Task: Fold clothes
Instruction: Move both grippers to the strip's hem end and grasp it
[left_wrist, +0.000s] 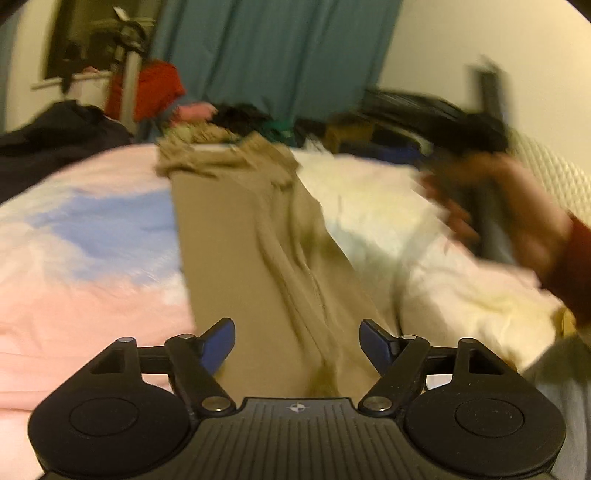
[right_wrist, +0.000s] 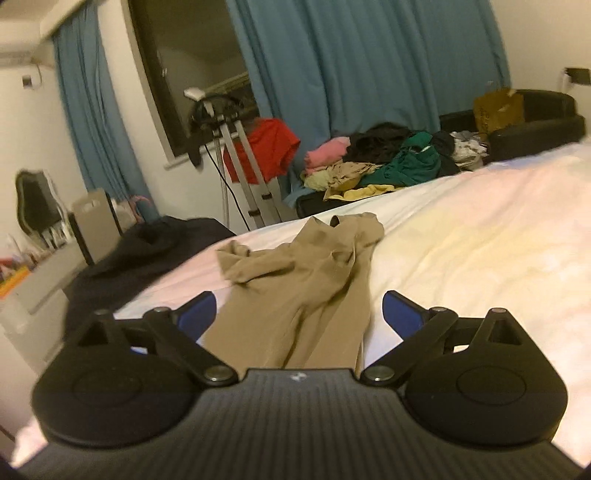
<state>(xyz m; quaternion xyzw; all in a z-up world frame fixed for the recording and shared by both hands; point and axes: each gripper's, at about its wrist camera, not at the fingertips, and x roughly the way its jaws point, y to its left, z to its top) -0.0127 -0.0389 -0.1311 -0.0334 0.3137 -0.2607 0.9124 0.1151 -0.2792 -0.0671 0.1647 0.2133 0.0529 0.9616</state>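
1. Tan, soft-fabric trousers (right_wrist: 295, 291) laid lengthwise on the pale pink-and-white bed cover (right_wrist: 461, 251), long axis running straight away from both cameras; crumpled waistband at the far end, legs reaching back toward and under both tools.
2. Legs side by side, nearly touching, a lengthwise crease between them; waist bunched, one flap thrown out to the left of the trousers.
3. Left gripper (left_wrist: 297, 341) directly over the near leg end, jaws spread wide, cloth between and below them, nothing pinched.
4. Right gripper (right_wrist: 299, 312) likewise at the near leg end, jaws spread wide, straddling the trouser width, holding nothing.
5. In the blurred left wrist view, person's right hand (left_wrist: 517, 206) with its tool raised to the right of the trousers, above the cover.
6. Judged: both tools about equally near the leg end; whichever fold follows likely runs along that long axis, leg end toward waist.
7. Beyond the trousers' waist end: heap of mixed clothes (right_wrist: 388, 162) past the bed edge, teal curtain (right_wrist: 369, 62) behind.
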